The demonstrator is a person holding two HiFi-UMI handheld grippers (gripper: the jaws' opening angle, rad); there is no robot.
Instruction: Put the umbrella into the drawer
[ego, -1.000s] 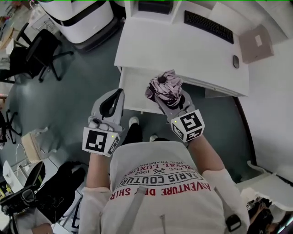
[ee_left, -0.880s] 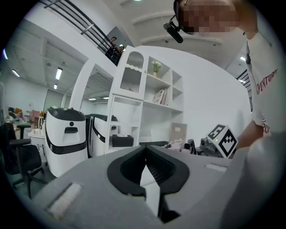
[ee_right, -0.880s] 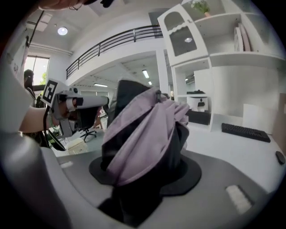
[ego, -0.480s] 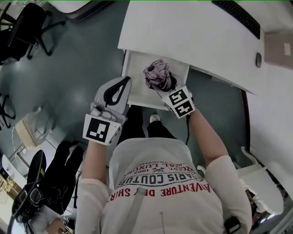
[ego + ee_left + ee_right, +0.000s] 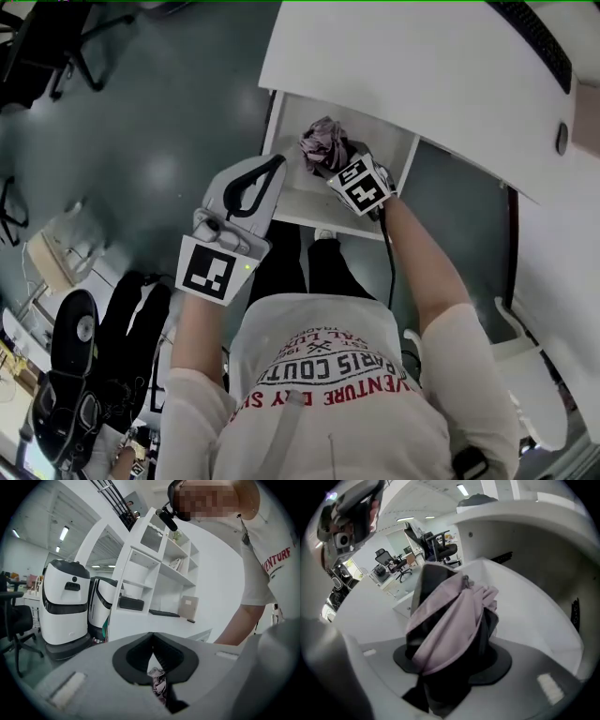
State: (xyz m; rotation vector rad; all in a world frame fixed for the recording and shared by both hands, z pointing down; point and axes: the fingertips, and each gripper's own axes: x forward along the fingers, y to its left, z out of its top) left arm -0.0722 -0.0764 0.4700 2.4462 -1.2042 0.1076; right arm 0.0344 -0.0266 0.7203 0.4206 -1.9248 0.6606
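Head view: right hand-held gripper (image 5: 334, 169) clasps umbrella (image 5: 321, 142)

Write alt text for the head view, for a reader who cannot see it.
From above: the right gripper holds a folded pink-and-black umbrella, pointed down over the open white drawer beneath a white desk. The left gripper, shut and empty, hovers by the drawer's front edge. The person's white printed T-shirt fills the foreground.
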